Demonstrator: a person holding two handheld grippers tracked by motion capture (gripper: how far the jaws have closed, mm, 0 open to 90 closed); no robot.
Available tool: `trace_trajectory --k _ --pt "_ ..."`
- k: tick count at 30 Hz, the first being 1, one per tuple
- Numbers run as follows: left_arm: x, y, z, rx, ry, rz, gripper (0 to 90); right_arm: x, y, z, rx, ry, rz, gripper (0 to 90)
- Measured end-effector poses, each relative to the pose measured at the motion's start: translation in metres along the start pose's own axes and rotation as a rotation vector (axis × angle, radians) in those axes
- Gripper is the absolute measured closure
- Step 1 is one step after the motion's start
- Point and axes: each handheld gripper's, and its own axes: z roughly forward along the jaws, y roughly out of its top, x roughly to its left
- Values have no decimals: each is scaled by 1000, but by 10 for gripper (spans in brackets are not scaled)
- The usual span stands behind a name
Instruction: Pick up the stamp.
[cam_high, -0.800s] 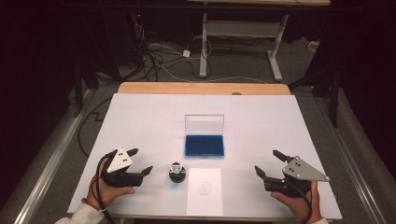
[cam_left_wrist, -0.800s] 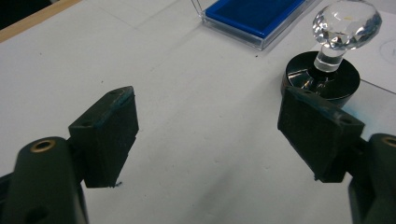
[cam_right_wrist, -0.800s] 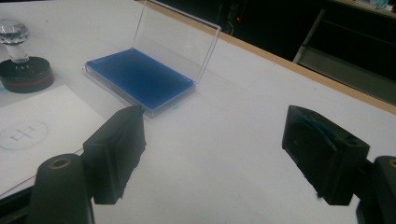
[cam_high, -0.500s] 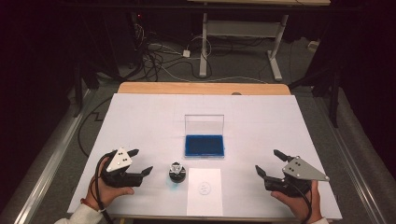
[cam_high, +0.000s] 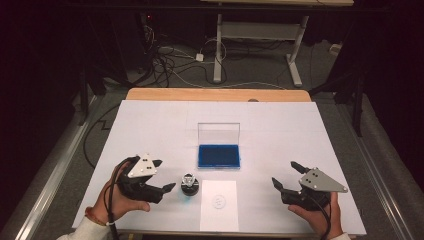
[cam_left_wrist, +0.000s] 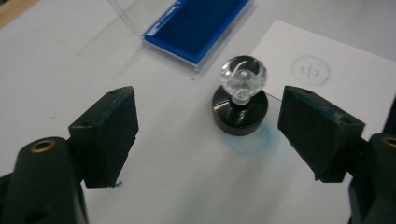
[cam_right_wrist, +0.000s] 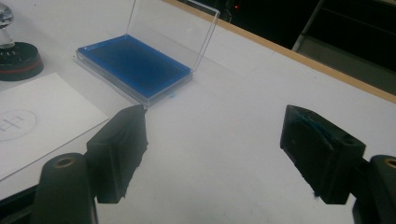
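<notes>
My left gripper (cam_left_wrist: 205, 135), jaws spread, faces the stamp (cam_left_wrist: 241, 95) near the worktop's front edge; next I close on its knob, right gripper (cam_right_wrist: 224, 154) idle, spread

Stamp (cam_high: 189, 184) left of paper (cam_high: 218, 205); ink pad (cam_high: 218, 155) behind both.
</notes>
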Motion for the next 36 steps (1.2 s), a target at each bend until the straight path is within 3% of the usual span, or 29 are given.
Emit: trace_trajectory --k 7,11,14,18,19,20,21,23,24,30,36 --pt "-11 18 30 107 -81 58 200 3 -1 3 18 4 -15 233" --pt "-10 23 45 134 -91 74 207 4 -2 5 23 28 -21 272" --pt "-6 24 61 162 -100 62 208 2 -3 6 25 45 -10 271" --pt "-6 26 64 151 -98 69 244 3 -4 8 40 36 -15 269" --pt "-6 26 64 151 -125 97 297 3 -4 8 44 38 -20 272" --pt "-6 26 64 151 -125 97 390 4 -4 8 51 36 -27 280" --pt "-8 26 64 151 -128 127 390 4 -4 8 51 36 -27 280" --pt "-10 28 66 170 -99 140 406 5 -5 9 57 27 -51 296" --pt "-10 28 67 173 -116 138 405 6 -5 10 60 28 -59 295" --pt "-9 33 67 173 -124 111 451 6 -5 10 62 26 -63 293" --pt "-10 34 70 192 -119 127 508 7 -5 10 60 31 -69 290"
